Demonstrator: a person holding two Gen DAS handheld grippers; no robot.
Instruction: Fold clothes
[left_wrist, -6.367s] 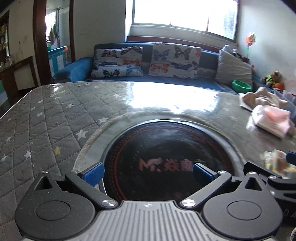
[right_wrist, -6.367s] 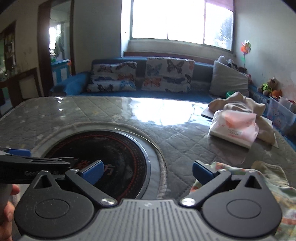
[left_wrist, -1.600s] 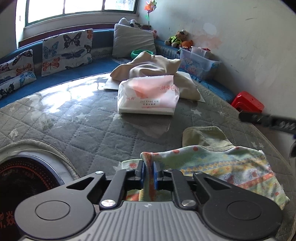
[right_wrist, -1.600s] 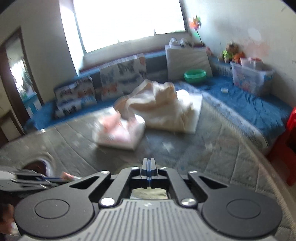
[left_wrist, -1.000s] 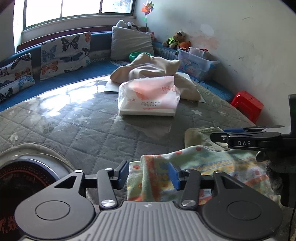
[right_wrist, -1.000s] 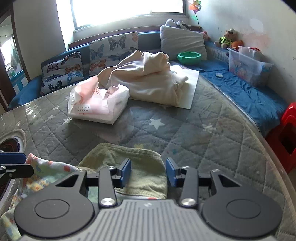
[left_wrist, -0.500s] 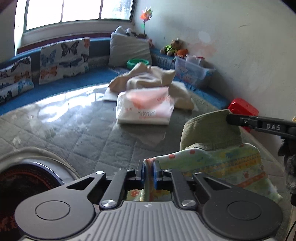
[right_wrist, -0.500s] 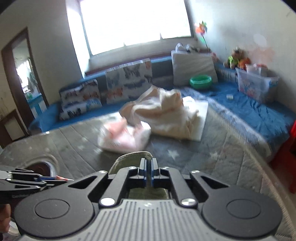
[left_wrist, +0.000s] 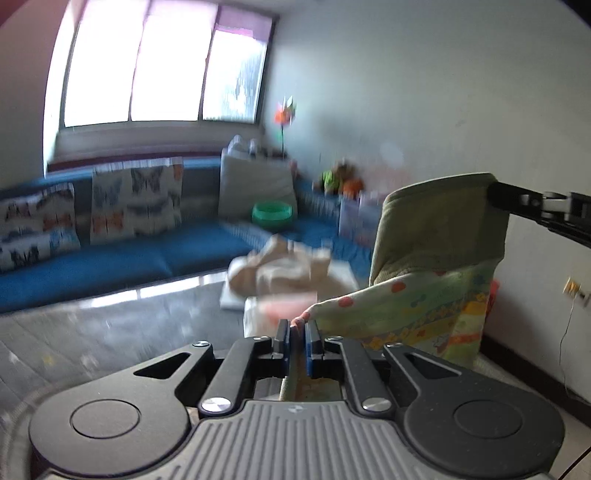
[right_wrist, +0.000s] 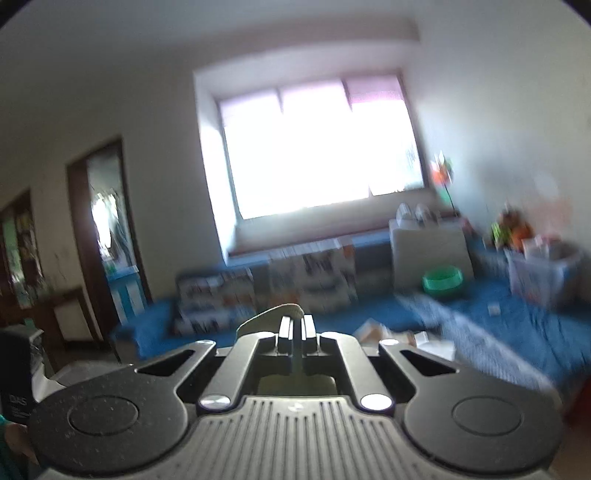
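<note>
Both grippers are pinching the small patterned garment with the olive-green waistband (left_wrist: 424, 258), holding it up in the air above the grey quilted table (left_wrist: 110, 332); the left gripper (left_wrist: 296, 341) is clamping a printed edge; the right gripper (right_wrist: 296, 338) is gripping the green band.

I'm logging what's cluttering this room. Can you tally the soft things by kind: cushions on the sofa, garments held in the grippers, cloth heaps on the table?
Cushions on the sofa: 3, two butterfly cushions and one grey cushion.
Garments held up: 1, the patterned garment.
Cloth heaps on the table: 1, the beige heap.
Total: 5
</note>
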